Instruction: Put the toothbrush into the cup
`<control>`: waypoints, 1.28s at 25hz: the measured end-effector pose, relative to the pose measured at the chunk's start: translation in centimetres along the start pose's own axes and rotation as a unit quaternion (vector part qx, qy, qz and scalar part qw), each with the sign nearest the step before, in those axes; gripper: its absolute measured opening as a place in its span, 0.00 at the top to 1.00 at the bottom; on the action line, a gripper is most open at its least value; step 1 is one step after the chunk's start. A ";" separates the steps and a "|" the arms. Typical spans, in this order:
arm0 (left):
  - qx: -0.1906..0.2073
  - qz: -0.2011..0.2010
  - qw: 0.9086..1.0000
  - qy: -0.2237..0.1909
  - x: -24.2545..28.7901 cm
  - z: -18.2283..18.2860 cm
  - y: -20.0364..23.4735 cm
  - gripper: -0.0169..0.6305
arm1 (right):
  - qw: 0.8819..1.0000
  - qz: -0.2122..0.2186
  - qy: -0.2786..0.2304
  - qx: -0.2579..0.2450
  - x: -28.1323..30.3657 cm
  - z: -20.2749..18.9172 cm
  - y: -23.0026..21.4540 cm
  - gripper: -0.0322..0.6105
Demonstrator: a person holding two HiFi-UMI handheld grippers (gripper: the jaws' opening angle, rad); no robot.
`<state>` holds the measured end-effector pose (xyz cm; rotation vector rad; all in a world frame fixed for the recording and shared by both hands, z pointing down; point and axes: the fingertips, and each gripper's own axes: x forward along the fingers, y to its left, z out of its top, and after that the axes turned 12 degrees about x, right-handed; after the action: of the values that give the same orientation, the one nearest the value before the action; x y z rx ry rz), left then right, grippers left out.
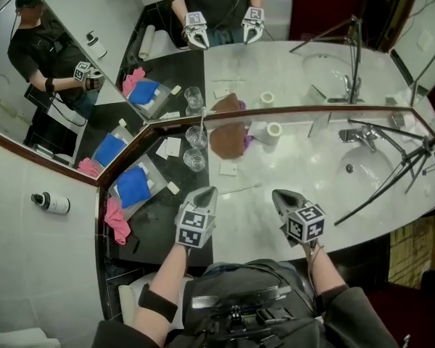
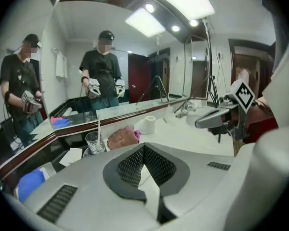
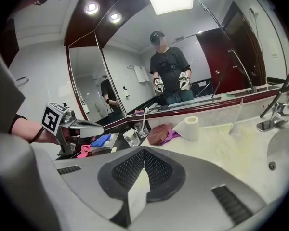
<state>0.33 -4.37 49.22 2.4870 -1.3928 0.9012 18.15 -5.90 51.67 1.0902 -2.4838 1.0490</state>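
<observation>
Left tool [image 1: 209, 190] and right tool [image 1: 278, 193] both closed, empty. The toothbrush [image 1: 201, 124] standing in the cup [image 1: 196, 139] looks light, stiff, slippery; best gripped mid-handle.

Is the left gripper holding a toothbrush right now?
No: the left gripper has its fingers shut on nothing, while a toothbrush stands in a glass on the counter.

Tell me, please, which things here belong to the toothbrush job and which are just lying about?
Job: toothbrush, already standing in the cup.
Lying about: second glass, brown cloth, paper roll, blue cloth, pink cloth, tap.
</observation>
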 end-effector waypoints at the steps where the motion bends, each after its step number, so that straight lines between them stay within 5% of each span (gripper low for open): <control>1: -0.013 0.005 1.000 -0.010 -0.9 0.0 0.7 0.97 | 1.000 0.001 -0.001 -0.004 0.3 0.3 0.5 0.92; 9: -0.057 0.068 0.995 -0.035 -5.2 -3.4 5.3 0.97 | 1.000 0.011 0.011 -0.019 2.7 0.7 3.1 0.92; 16: -0.115 0.084 0.988 -0.052 -7.9 -5.7 6.9 0.97 | 0.999 0.022 0.023 -0.022 4.3 0.0 4.8 0.92; 30: -0.141 0.122 0.981 -0.055 -8.2 -7.4 9.6 0.97 | 0.998 0.046 0.030 -0.033 7.3 0.3 7.4 0.92; 32: -0.139 0.120 0.982 -0.045 -7.3 -7.4 10.4 0.91 | 0.997 0.050 0.032 -0.039 7.8 0.4 7.7 0.92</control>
<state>-14.11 -1.86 49.41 2.2095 -1.7433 0.5879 7.26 -6.90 51.02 0.9027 -2.5279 0.9879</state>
